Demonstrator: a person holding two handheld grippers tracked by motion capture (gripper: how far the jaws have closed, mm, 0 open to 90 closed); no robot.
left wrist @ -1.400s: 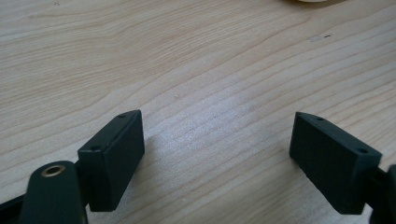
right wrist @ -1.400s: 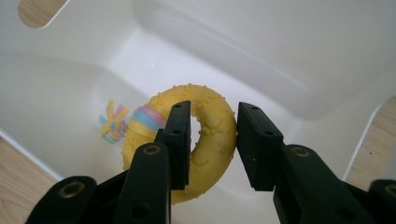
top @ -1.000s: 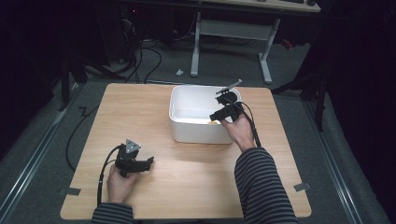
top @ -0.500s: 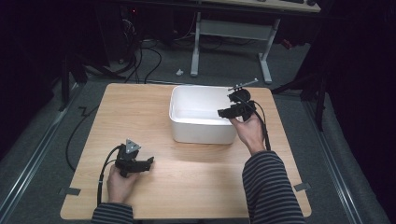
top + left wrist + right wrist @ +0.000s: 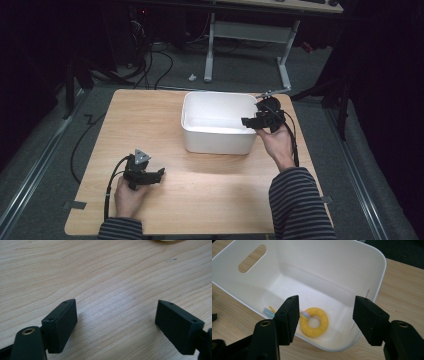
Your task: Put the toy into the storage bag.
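High view: right gripper (image 5: 248, 121) over right rim of white bin (image 5: 200, 141), left gripper (image 5: 159, 174) low on table (image 5: 225, 200)
Left gripper view: jaws spread wide, bare wood between
Right gripper view: jaws just been opening, nothing between; yellow ring (image 5: 314, 321) lies on bin floor below, pastel strips (image 5: 268, 311) beside it

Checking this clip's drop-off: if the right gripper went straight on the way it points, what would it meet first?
Probably the yellow ring on the floor of the white bin: the right gripper, fingers apart and empty, looks down into it. Depth is unclear, so the bin's near rim might come first.
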